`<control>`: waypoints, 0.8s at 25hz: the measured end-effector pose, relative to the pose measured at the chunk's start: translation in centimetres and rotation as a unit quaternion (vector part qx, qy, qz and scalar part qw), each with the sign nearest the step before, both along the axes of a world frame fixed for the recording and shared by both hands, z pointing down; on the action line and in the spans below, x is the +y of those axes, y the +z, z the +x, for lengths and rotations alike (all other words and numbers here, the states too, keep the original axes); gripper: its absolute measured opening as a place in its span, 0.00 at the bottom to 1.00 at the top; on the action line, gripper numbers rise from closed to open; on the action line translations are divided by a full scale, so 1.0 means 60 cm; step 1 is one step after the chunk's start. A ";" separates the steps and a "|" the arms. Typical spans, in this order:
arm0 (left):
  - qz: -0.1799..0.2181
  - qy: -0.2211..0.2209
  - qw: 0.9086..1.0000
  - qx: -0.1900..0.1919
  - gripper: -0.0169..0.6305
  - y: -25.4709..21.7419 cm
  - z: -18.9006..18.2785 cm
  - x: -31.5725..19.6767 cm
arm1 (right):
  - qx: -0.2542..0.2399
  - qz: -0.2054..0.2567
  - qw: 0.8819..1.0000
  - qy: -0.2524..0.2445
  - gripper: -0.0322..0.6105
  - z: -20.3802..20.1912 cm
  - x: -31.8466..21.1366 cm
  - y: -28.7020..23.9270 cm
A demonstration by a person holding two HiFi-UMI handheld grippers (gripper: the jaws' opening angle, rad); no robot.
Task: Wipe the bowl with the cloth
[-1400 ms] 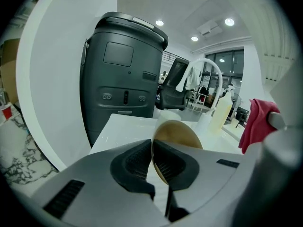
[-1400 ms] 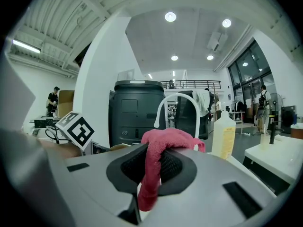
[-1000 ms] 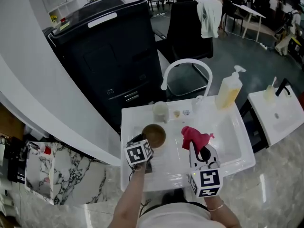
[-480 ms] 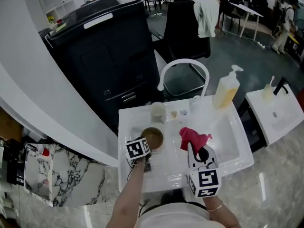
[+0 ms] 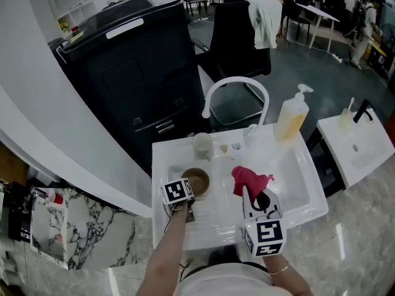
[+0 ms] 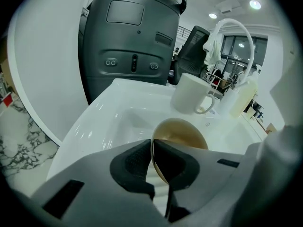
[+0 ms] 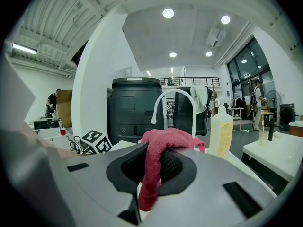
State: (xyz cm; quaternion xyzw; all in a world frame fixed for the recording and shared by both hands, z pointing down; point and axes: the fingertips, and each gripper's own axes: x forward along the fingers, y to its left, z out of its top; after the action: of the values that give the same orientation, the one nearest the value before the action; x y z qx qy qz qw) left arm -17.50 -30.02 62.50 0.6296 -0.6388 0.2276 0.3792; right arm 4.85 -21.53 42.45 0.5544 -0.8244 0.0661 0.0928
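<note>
A brown bowl sits in the left part of the white sink. My left gripper is shut on the near rim of the bowl, the rim pinched thin between its dark pads. To the right, my right gripper is shut on a red cloth held above the sink's middle. In the right gripper view the cloth bunches over the jaws and hangs down between them. Cloth and bowl are apart.
A white mug stands on the sink's back ledge, next to the arched white faucet. A yellow soap dispenser stands at the back right. A black bin rises behind, a second small sink at the right.
The bowl and my left gripper have shifted slightly toward the near left of the sink. The right gripper with the cloth has hardly moved.
</note>
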 end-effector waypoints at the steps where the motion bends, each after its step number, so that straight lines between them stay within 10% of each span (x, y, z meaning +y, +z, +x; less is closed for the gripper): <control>1: -0.004 0.000 1.000 0.000 0.08 0.003 -0.001 0.000 | 0.000 -0.001 1.000 0.000 0.11 0.000 0.000 0.001; 20: -0.018 -0.010 1.000 0.018 0.13 0.015 0.004 -0.007 | -0.001 -0.013 1.000 0.000 0.11 0.006 0.001 0.009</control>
State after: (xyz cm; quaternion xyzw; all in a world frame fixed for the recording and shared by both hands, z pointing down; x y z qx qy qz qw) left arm -17.23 -30.44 63.39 0.6202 -0.6339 0.2241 0.4041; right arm 5.20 -21.47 43.00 0.5530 -0.8237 0.0768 0.0991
